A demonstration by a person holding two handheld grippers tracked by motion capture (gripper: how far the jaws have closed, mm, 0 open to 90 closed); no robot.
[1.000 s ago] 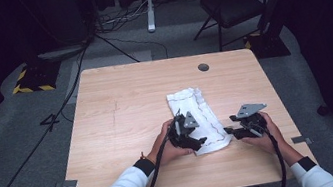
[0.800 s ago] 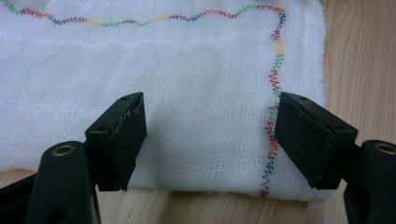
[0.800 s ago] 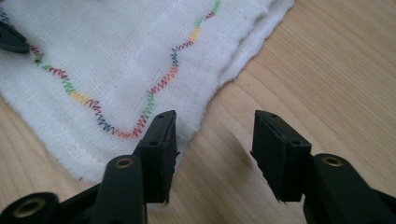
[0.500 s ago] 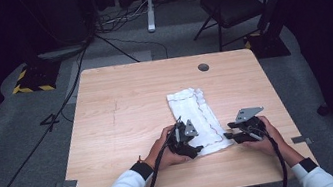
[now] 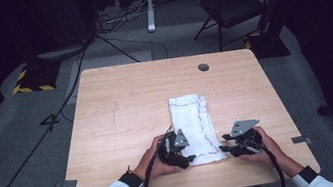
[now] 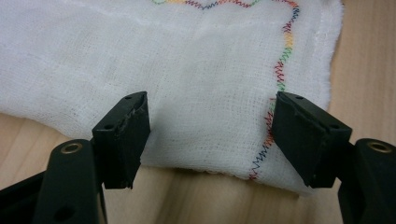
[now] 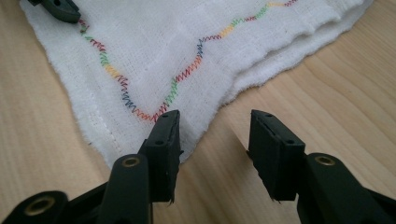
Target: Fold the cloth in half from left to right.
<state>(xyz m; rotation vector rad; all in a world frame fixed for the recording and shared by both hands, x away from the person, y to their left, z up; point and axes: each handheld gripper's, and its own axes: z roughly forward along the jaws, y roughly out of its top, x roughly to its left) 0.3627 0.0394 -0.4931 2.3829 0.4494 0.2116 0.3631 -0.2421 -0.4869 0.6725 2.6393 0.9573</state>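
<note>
A white gauze cloth with a wavy rainbow-stitched seam (image 5: 194, 127) lies folded into a long strip on the light wooden desk (image 5: 122, 115), running from the desk's middle to just short of its near edge, right of centre. At the strip's near left corner sits the left gripper (image 6: 212, 135), its fingers (image 6: 125, 135) spread apart over the cloth's end, one on each side, pressing nothing. At the near right corner the right gripper (image 7: 215, 154) has just been narrowing its fingers (image 7: 164, 149); they stand apart, one above the cloth's edge, the other over bare desk, nothing clamped between.
</note>
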